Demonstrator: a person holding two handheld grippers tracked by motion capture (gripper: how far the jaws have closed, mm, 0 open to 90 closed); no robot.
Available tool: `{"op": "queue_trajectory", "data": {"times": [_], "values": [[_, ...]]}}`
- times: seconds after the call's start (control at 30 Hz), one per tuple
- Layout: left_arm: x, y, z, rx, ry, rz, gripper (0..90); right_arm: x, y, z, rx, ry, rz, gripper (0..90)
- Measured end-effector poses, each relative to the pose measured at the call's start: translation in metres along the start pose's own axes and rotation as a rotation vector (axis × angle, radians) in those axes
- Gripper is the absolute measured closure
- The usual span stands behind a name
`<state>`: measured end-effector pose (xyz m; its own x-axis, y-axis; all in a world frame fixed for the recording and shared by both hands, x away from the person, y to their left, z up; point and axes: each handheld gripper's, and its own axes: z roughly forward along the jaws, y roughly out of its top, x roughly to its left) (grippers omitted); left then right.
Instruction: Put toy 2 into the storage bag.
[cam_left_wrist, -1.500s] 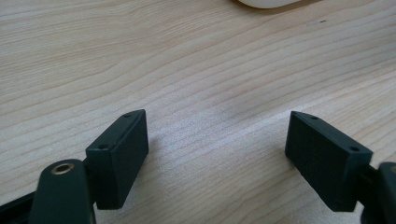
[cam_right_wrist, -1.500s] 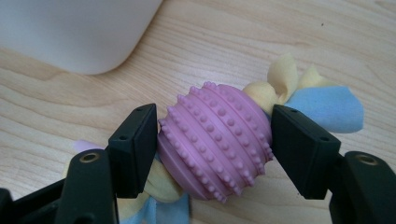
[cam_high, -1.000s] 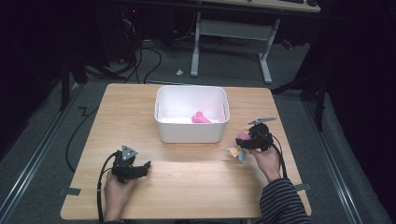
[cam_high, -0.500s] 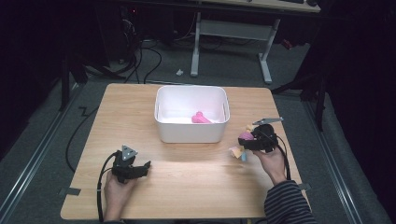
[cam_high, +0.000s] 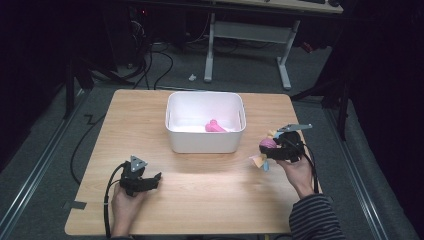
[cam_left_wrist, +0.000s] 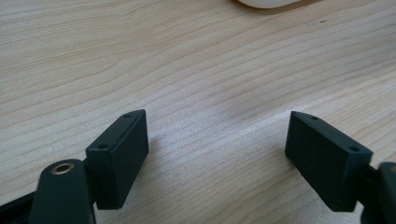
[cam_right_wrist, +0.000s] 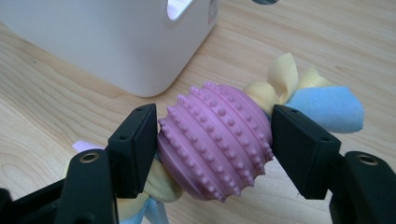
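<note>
Near left, the left gripper (cam_high: 156, 177) rests on the table (cam_high: 210, 200), its fingers (cam_left_wrist: 119, 156) wide apart with only bare wood between them. Farther right, the right gripper (cam_right_wrist: 212, 144) is clamped on a pink studded ball (cam_right_wrist: 215, 140), one pad on each side, with yellow and blue cloth tails (cam_right_wrist: 322, 105) trailing from it. The toy is lifted off the table, just right of the white bin (cam_high: 205, 142), which holds a pink toy (cam_high: 216, 126).

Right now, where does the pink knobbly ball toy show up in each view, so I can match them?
High view: the pink ball toy sits at the right, in the right claw, just right of the white bin.
Right gripper view: centre frame, clamped between the two black pads, fabric strips trailing at both ends.
Left gripper view: open jaws over bare table.
Shared landmark: the white bin.
</note>
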<state>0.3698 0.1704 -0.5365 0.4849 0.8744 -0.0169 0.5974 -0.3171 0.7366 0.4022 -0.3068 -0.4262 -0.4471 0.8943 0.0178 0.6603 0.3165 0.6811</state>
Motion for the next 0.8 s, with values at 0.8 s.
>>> {"op": "queue_trajectory", "data": {"times": [0.8], "values": [[0.000,0.000,0.000,0.000,0.001,0.000,21.7,0.000,0.026,-0.029,-0.070,0.038,-0.030,33.7]]}}
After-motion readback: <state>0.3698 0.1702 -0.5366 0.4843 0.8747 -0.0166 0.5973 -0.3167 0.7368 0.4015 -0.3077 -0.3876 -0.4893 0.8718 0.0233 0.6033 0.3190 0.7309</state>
